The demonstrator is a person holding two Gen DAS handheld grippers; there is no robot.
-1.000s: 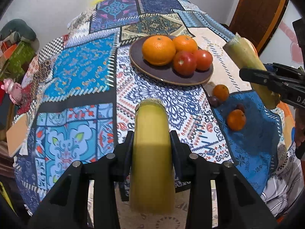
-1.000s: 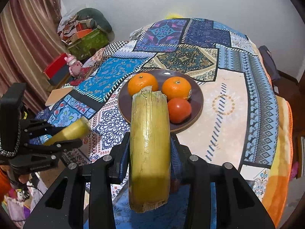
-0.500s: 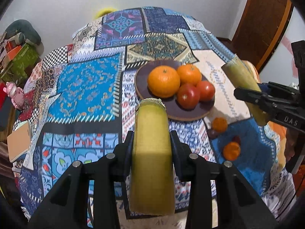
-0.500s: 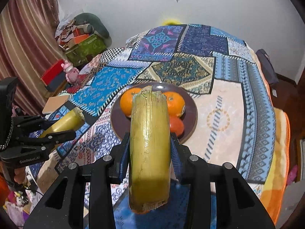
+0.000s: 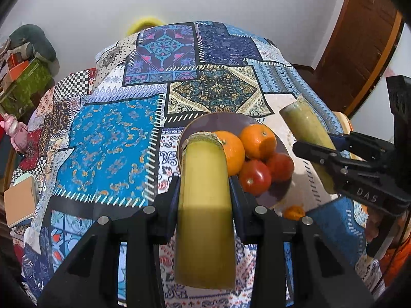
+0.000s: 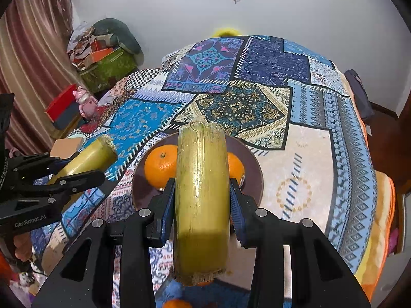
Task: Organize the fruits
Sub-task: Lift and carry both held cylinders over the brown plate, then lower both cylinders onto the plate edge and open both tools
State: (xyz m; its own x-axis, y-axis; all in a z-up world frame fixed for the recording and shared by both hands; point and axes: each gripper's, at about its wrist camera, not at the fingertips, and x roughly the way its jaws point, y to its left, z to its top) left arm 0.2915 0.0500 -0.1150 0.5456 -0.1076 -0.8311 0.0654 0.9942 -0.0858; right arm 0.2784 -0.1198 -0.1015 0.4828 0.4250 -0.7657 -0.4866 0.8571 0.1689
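My left gripper (image 5: 205,179) is shut on a yellow-green sugarcane piece (image 5: 205,205), held above the near side of the table. My right gripper (image 6: 203,202) is shut on a second sugarcane piece (image 6: 201,200); it also shows in the left wrist view (image 5: 308,133) at the right. A dark brown plate (image 5: 221,120) in the table's middle holds two oranges (image 5: 258,141) and two tomatoes (image 5: 255,177). A small orange (image 5: 294,211) lies loose on the cloth near the plate. Both canes hang just short of the plate.
A patchwork cloth (image 5: 115,141) covers the round table. Boxes and a pink toy (image 6: 83,100) stand on the floor at the left, a wooden door (image 5: 359,38) at the right. Another small orange (image 6: 177,302) lies under my right gripper.
Both grippers have risen and pulled back from the table with their sugarcane pieces; the plate now looks farther and lower. Both grips are unchanged.
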